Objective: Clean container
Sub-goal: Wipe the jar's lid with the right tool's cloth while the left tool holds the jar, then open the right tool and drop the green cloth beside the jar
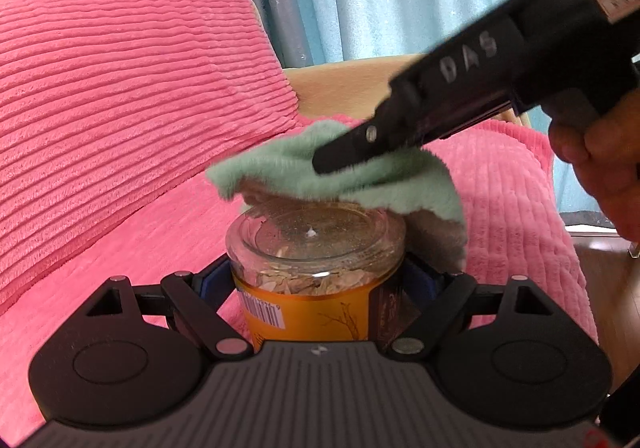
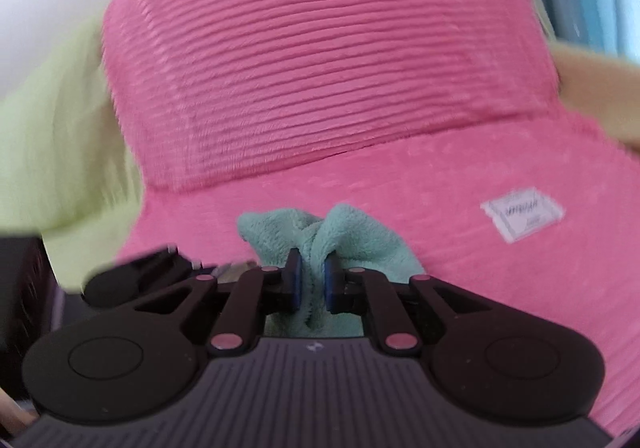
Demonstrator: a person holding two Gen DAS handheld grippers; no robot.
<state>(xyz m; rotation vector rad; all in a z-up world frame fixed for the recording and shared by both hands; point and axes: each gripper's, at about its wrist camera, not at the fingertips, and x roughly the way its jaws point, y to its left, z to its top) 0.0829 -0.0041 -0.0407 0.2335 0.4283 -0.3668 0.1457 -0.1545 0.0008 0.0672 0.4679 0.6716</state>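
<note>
Pink ribbed cushions [image 1: 120, 87] lie behind; the left gripper [image 1: 320, 280] clamps the glass jar [image 1: 316, 268], seemingly heavy, slick and fragile, at its labelled waist. The right gripper [image 2: 312, 280] pinches the soft green cloth [image 1: 340, 175] at the lid's twelve o'clock.

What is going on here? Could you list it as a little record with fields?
Setting: pink ribbed cushion on a chair
Left gripper: shut on the glass jar, upright, clear lid on, orange label
Right gripper: shut on the green cloth
Cloth position: draped over the far edge of the jar's lid
Jar contents: pale dried flakes
Stage: wiping the lid
</note>
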